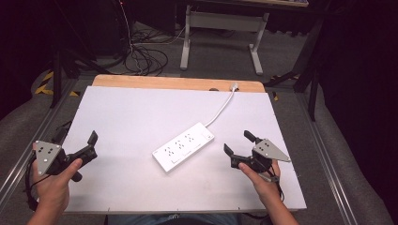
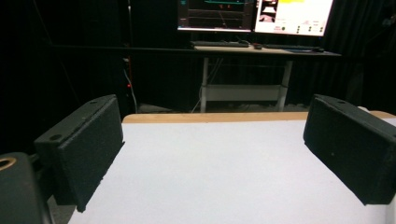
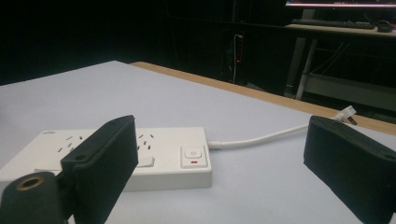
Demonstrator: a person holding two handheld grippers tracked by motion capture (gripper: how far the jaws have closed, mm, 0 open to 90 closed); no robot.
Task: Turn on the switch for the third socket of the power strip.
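on white table [image 1: 141, 117] | power strip [image 1: 183, 146] between wide-apart fingers, untouched

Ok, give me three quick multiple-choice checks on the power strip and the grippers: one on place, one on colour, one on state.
1. Where does the power strip lie on the table?
A. between the two grippers
B. left of both grippers
C. off the board, on the floor

2. What colour is the power strip's cable?
A. black
B. white
C. orange

3. How do the left gripper and the right gripper stand?
A. both shut on the strip
B. left open, right shut on the cable
C. both open, nothing between the jaws

Answers:
1 A: in the high view it lies right of centre, nearer the right gripper.
2 B: the white cable runs to the table's far edge.
3 C: each gripper view shows wide-apart jaws over the table.
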